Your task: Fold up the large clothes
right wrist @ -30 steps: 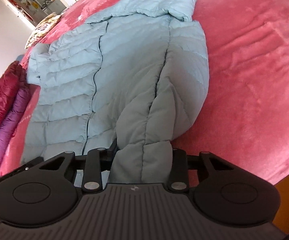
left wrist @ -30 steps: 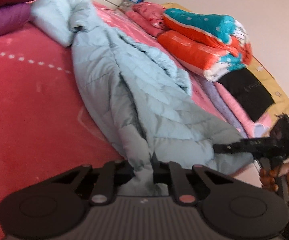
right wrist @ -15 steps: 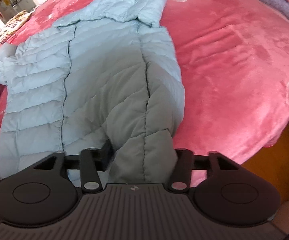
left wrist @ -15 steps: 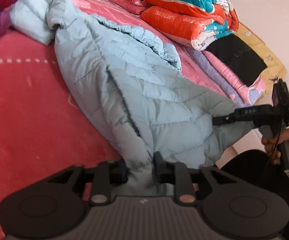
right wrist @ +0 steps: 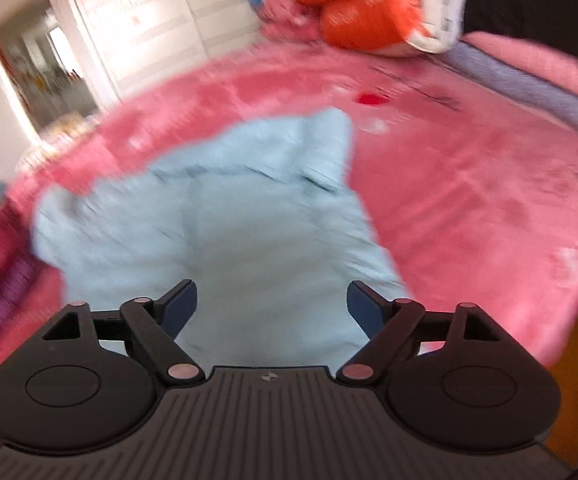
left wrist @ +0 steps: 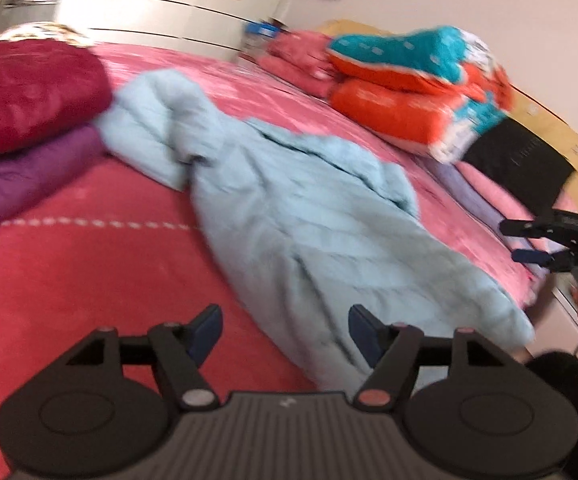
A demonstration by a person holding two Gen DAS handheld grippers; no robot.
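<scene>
The pale blue puffer jacket (left wrist: pixel 289 216) lies spread lengthwise on the pink bedspread (left wrist: pixel 89 272), its hood end up near the stacked folded things at the far left and its hem running down toward me, one bottom corner hanging just over the bed's near edge. My left gripper (left wrist: pixel 285 330) hovers over that hem with its jaws spread wide — nothing between the blue pads, the jacket's edge showing beneath the gap and toward the right finger. My right gripper (right wrist: pixel 272 307) is likewise wide apart and holds nothing; in its view the jacket (right wrist: pixel 225 232) fills the space ahead of and under the fingers. From the left wrist I can see the right gripper (left wrist: pixel 529 242) off to the side past the bed's corner, well apart from the jacket, fingers parted.

Beside the hood sits a dark red folded garment (left wrist: pixel 29 92) on top of a purple one (left wrist: pixel 21 176). Across the bed, an orange-and-teal rolled quilt (left wrist: pixel 417 80) rests by the wall with a black cloth (left wrist: pixel 517 160) just beside it. There is lettering on the black cloth and on the white wardrobe doors (right wrist: pixel 149 20), but both views are motion-blurred and I cannot read any of it.
</scene>
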